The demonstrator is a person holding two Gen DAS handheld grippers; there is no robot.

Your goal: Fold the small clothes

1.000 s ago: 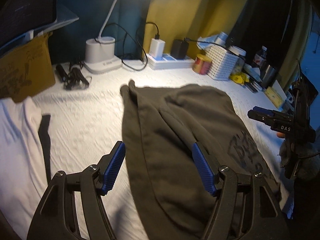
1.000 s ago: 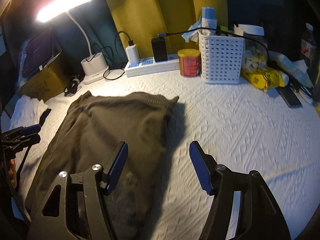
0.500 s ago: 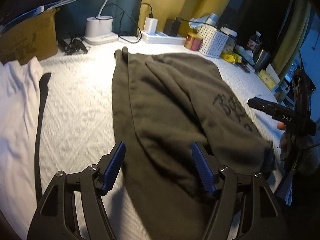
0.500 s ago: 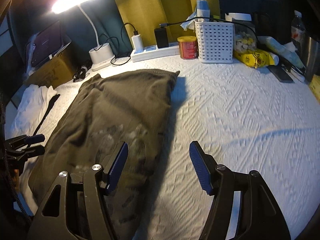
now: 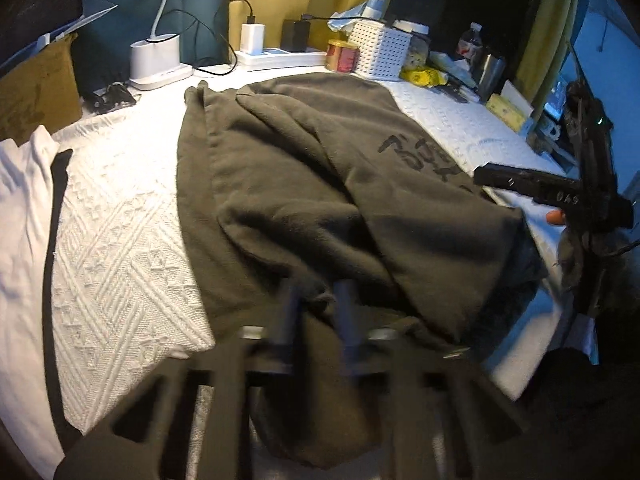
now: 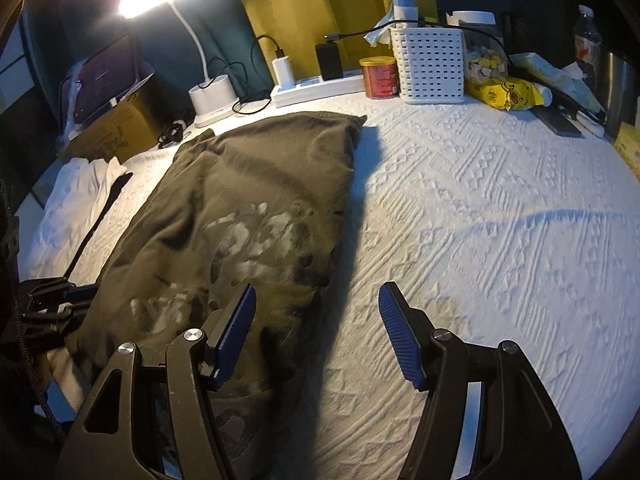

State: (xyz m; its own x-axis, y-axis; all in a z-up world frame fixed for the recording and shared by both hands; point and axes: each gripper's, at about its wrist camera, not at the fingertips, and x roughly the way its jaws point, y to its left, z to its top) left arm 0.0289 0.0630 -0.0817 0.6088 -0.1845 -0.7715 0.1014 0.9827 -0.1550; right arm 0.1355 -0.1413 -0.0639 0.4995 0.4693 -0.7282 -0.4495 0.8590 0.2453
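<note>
A dark olive garment (image 5: 320, 184) with black print lies lengthwise on the white textured cover (image 5: 120, 232); it also shows in the right wrist view (image 6: 248, 208). My left gripper (image 5: 316, 312) is blurred and its fingers stand close together on the garment's near hem, which bunches between them. My right gripper (image 6: 316, 336) is open and empty, its left finger (image 6: 236, 320) over the garment's near right edge and its right finger over bare cover. The right gripper also shows at the right of the left wrist view (image 5: 560, 196).
A white garment (image 5: 24, 220) with a black strip lies at the left. Along the back stand a lamp base (image 5: 160, 56), a power strip (image 6: 320, 84), a red can (image 6: 378, 76), a white basket (image 6: 432, 64) and a cardboard box (image 6: 116, 124).
My left gripper has gone from wide open to nearly closed on the garment's near hem. The garment's near end has bunched up. My right gripper stays open and has drawn back slightly.
</note>
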